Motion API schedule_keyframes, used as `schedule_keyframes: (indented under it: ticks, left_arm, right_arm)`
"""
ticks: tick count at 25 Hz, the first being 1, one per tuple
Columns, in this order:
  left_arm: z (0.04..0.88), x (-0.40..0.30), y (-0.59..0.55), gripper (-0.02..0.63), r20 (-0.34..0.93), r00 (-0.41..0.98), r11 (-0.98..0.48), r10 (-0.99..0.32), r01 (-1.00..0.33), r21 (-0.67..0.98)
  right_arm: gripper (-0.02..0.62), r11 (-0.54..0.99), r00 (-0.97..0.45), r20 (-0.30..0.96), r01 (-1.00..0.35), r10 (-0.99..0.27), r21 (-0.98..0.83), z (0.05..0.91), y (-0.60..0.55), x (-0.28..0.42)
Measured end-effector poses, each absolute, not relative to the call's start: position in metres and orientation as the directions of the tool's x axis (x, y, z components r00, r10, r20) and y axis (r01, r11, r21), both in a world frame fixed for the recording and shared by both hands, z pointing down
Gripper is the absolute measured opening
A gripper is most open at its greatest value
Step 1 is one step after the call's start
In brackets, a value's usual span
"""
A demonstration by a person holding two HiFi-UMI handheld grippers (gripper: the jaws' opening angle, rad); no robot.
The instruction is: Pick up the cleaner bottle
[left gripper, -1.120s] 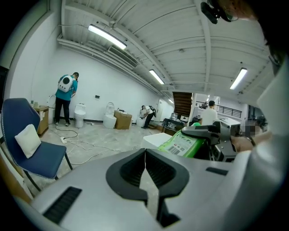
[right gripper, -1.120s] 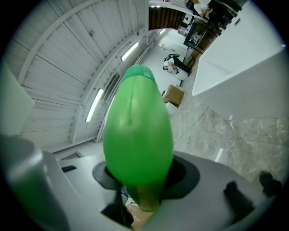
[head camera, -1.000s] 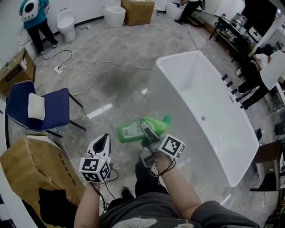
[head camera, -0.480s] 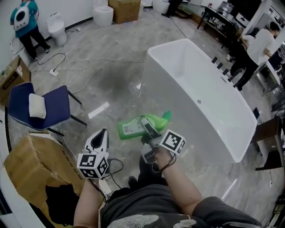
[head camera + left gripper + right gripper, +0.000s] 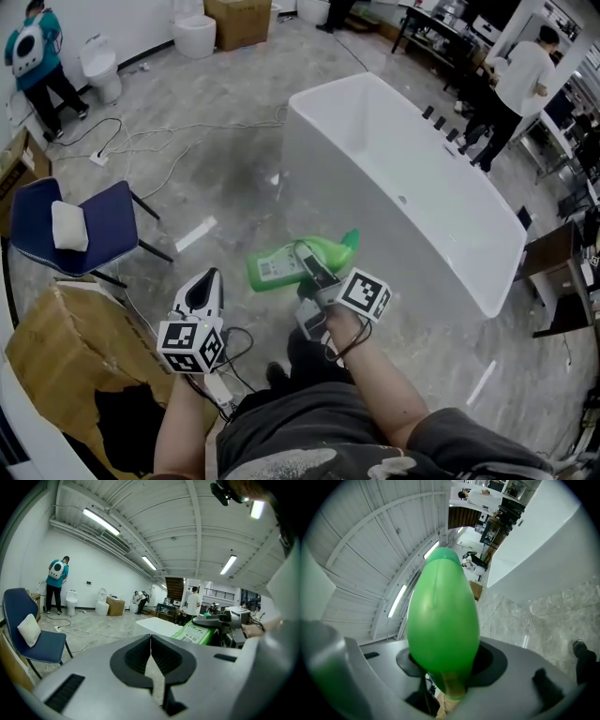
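A green cleaner bottle with a white label hangs in the air, lying on its side, and my right gripper is shut on its body. In the right gripper view the bottle fills the space between the jaws and hides most of what lies beyond. My left gripper is lower left of the bottle, apart from it, shut with nothing in it. In the left gripper view its jaws meet, and the bottle with my right gripper shows to the right.
A white bathtub stands on the grey floor just right of the bottle. A blue chair with a white cushion and a cardboard box are at the left. Cables trail over the floor. People stand at the far edges.
Both grippers have moved across the room with the bottle still held; the bathtub, chair and floor have slid up and to the left in the head view.
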State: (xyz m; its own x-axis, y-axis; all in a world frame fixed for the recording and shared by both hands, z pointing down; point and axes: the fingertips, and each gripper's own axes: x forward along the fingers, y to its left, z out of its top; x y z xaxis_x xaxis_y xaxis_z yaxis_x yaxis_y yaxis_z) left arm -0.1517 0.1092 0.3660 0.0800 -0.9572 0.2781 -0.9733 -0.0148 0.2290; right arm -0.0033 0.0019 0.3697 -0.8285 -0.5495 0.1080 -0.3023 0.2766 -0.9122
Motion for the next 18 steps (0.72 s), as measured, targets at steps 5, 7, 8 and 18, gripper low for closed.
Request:
schedule_keyframes:
  ticks: [5,7,8,18]
  left_arm:
    - [0.364,-0.135,0.114,0.015,0.271,0.097,-0.032,-0.958,-0.971,0.237]
    - [0.361,-0.127,0.116,0.015,0.27,0.109,-0.044,-0.957,-0.971,0.234]
    - [0.359,-0.124,0.117,0.015,0.268,0.114,-0.05,-0.957,-0.971,0.232]
    - [0.357,-0.112,0.116,0.015,0.259,0.121,-0.06,-0.958,-0.971,0.231]
  right_arm:
    - [0.193,0.285,-0.83,0.096,-0.294,-0.55,-0.912,0.364,0.012,0.008]
    - [0.193,0.283,-0.832,0.094,-0.289,-0.547,-0.915,0.361,0.017,0.012]
    - [0.193,0.28,-0.834,0.093,-0.285,-0.544,-0.917,0.36,0.02,0.014]
    - [0.193,0.292,-0.852,0.092,-0.276,-0.516,-0.916,0.363,0.03,0.019]
